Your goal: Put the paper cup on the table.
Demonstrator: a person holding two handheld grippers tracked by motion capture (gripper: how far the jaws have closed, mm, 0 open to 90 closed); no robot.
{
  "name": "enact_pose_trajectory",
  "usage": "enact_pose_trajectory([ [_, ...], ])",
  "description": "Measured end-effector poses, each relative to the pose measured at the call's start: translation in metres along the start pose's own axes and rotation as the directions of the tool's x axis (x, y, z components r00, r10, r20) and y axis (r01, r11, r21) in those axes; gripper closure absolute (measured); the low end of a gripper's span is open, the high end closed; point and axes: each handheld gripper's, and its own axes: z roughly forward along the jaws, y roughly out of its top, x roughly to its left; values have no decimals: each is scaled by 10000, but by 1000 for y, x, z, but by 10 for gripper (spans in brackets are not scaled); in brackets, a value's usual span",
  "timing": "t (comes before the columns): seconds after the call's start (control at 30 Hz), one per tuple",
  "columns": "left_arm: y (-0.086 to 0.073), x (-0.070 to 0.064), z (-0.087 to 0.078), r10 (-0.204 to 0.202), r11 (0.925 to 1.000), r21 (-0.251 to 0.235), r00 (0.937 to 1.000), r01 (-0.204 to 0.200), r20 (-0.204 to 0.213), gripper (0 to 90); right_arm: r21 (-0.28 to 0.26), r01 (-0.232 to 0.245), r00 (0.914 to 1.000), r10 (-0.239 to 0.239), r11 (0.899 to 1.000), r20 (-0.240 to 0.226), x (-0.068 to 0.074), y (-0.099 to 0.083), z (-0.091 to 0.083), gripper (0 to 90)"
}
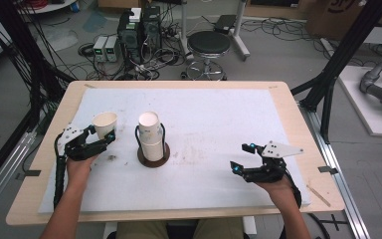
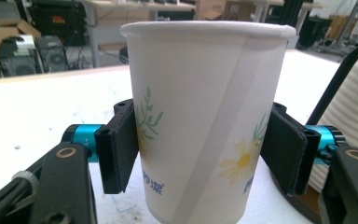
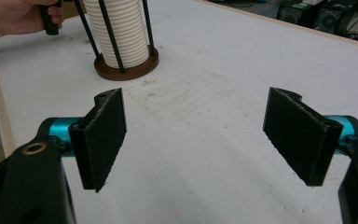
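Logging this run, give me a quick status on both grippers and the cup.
Left gripper shut on paper cup, upright. Right gripper open, empty. Cup stack beside it.

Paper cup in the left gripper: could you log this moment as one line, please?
left gripper: shut on paper cup | right gripper: open | cup stack: in holder
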Motion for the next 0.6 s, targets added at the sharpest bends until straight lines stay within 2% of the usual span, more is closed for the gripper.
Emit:
enact_pose_trajectory([
  [0.1,-3,-2,6,37,9977,682,9996,-19,-274,338,43,-37,10000,37,10000,-25,0,0,0,219],
  [0.23,-8,-5,11,478,9878,1502,9978,-404,-463,340,4,-78,10000,78,10000,-26,0,0,-1,219],
  [0.37,-8,-10,13,844,9821,1737,9946,-728,-608,341,5,-22,10000,22,10000,-27,-1,-1,-1,219],
  [0.47,-8,-12,12,1168,9714,2153,9909,-999,-672,341,3,-16,10000,16,10000,-42,0,0,-2,219],
  [0.6,-7,-14,6,1397,9609,2507,9876,-1178,-713,342,-8,-23,10000,23,10000,-34,0,-1,-4,219],
])
